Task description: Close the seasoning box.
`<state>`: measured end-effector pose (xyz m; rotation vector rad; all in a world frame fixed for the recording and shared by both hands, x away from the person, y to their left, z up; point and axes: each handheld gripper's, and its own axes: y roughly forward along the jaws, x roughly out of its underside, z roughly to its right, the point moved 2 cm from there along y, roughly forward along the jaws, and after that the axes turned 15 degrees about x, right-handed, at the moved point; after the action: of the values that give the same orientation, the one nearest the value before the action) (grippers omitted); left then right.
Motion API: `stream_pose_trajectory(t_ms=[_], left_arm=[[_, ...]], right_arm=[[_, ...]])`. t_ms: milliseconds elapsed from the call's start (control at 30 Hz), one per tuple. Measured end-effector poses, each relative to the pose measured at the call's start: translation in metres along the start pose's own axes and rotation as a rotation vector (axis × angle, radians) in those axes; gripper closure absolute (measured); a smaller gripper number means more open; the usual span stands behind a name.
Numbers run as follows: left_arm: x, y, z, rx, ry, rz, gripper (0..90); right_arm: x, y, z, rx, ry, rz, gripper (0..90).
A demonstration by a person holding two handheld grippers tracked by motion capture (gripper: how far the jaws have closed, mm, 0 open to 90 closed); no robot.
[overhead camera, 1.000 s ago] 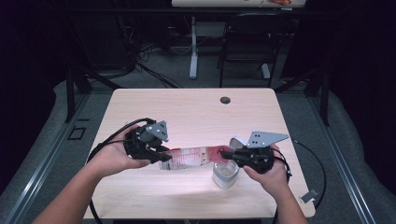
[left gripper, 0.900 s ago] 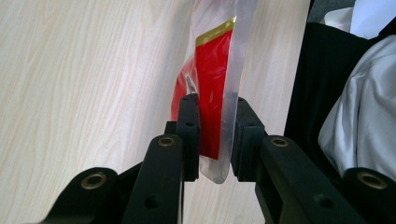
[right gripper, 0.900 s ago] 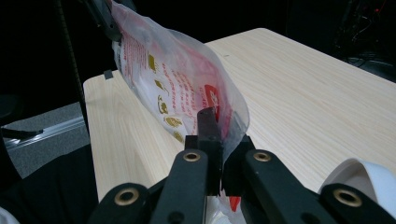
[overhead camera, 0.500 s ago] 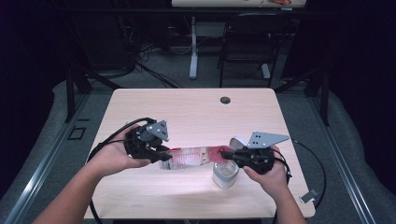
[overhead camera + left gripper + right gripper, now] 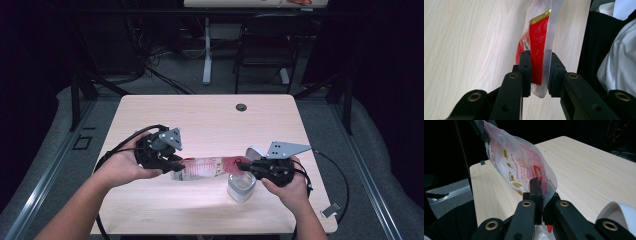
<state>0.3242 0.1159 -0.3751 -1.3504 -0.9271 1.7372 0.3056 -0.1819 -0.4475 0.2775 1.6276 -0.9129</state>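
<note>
Pale wood table (image 5: 210, 120), with a small dark disc (image 5: 241, 107) well back near the far edge.

Above the near half, a clear pouch (image 5: 205, 167) with red print, stretched level between both hands, off the tabletop. Red and gold label at one end, small gold pictures and red text along the side. Contents hard to make out through the film; looks slack and flat.

Left gripper (image 5: 172, 162) at the pouch's left end, jaws narrowed and clamped on the edge. In the left gripper view (image 5: 540, 72), pads pressing either side of the sealed corner, red label between them.

Right gripper (image 5: 242, 164) at the pouch's right end, jaws pinched tight on the film. In the right gripper view (image 5: 541, 200), pouch (image 5: 521, 167) bunched between the pads and rising away toward the other hand.

Just below the right gripper, a small clear cup (image 5: 241, 186) upright on the table, under the pouch's right end. Inside it, nothing clear to tell. White rim (image 5: 616, 216) close beside the right jaws.
</note>
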Motion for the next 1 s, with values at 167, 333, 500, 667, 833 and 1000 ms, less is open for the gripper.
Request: stream_pose_trajectory(t_ms=[167, 333, 500, 667, 833, 1000], left_arm=[[-0.001, -0.001, 0.0, -0.005, -0.004, -0.003, 77.4], [0.0, -0.002, -0.001, -0.002, -0.008, 0.001, 77.8], [-0.002, -0.003, -0.001, -0.003, -0.004, 0.004, 78.4], [-0.006, -0.005, 0.0, -0.008, 0.009, 0.007, 78.9], [-0.009, -0.006, 0.0, -0.008, 0.006, 0.015, 79.3], [-0.011, -0.007, 0.001, -0.013, 0.013, 0.01, 79.4]], right_arm=[[0.001, 0.002, 0.001, 0.001, -0.001, -0.007, 89.5], [0.002, 0.003, 0.0, -0.001, -0.003, -0.006, 89.5], [0.002, 0.003, 0.001, 0.001, 0.002, -0.008, 89.5], [0.004, 0.001, 0.002, 0.002, 0.009, -0.005, 89.4], [0.005, 0.0, 0.003, 0.001, 0.014, -0.008, 89.4], [0.006, -0.001, 0.003, 0.008, 0.01, -0.011, 89.4]])
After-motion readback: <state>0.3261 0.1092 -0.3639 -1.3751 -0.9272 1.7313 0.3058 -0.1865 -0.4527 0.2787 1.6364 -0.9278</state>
